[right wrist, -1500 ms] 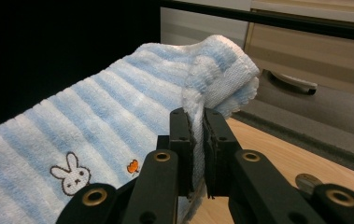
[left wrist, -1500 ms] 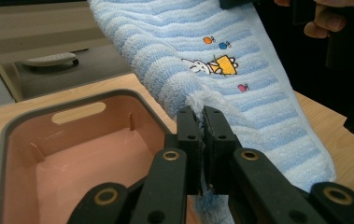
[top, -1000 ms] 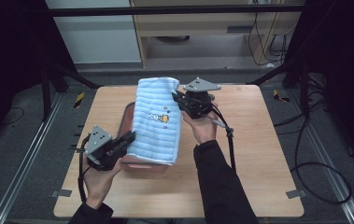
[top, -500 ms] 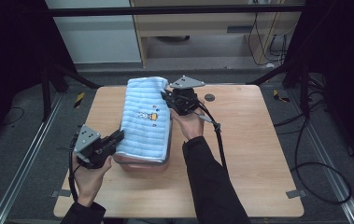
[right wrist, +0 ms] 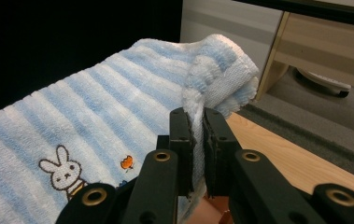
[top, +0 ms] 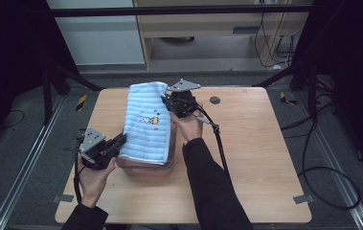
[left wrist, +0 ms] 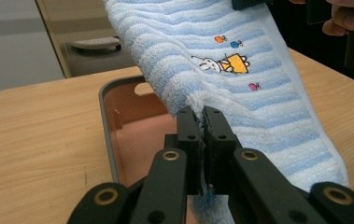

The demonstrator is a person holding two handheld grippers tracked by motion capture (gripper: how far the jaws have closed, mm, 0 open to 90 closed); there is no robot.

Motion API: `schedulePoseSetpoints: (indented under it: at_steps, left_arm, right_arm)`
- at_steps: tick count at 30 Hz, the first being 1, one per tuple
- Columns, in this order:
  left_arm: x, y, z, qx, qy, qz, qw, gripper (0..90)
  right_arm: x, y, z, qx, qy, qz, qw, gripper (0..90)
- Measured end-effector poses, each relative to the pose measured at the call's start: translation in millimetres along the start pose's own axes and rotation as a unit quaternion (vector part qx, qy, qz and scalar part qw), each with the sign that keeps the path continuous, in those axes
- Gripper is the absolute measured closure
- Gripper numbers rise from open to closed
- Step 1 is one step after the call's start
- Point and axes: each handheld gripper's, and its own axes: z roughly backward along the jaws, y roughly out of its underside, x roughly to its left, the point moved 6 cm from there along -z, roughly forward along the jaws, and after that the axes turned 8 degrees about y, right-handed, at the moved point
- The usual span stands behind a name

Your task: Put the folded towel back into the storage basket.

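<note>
A blue-and-white striped towel [top: 146, 122] with a small rabbit picture is stretched over a pink tray [top: 146, 165] on the wooden table. My left gripper [top: 120, 140] is shut on the towel's [left wrist: 254, 74] near left edge, its jaws [left wrist: 201, 122] pinching the cloth above the pink tray [left wrist: 132, 135]. My right gripper [top: 165, 101] is shut on the far right edge and holds it raised. In the right gripper view the jaws [right wrist: 198, 122] clamp a bunched fold of the towel [right wrist: 95, 116].
The wooden table [top: 260, 143] has bare room to the right of the tray. A small dark round disc [top: 214, 100] lies near the table's far edge. Black frame rails and cables [top: 313, 158] run around the table.
Both grippers have carried the towel leftward and slightly toward me across the tray. Each gripper stays shut on the cloth throughout.
</note>
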Motion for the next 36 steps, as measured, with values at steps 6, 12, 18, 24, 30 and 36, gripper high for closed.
schedulePoseSetpoints:
  at_steps: [6,12,18,24,30,36]
  left_arm:
    - [4.4,5.8,-7.6,0.009,-0.003,0.003,0.9999,86.4]
    - [6.0,14.5,-19.5,0.026,-0.004,0.001,0.9997,86.4]
    - [6.8,18.7,-23.1,0.034,-0.007,-0.003,0.9994,86.4]
    - [10.3,28.3,-27.2,0.049,-0.009,-0.001,0.9988,86.4]
    - [11.4,35.4,-27.9,0.056,-0.011,0.003,0.9984,86.3]
    - [12.3,42.1,-30.7,0.065,-0.015,0.001,0.9978,86.4]
  right_arm:
    - [0.2,6.7,-9.7,0.012,0.003,0.001,0.9999,83.9]
    - [-2.5,13.8,-18.2,0.022,0.007,0.007,0.9997,83.9]
    - [-4.7,24.5,-23.6,0.031,0.009,0.004,0.9995,83.8]
    - [-3.8,41.1,-32.1,0.044,0.008,0.000,0.9990,83.8]
    - [-1.1,49.7,-36.2,0.054,0.008,0.001,0.9985,83.8]
    - [0.7,56.9,-40.7,0.061,0.007,0.002,0.9981,83.7]
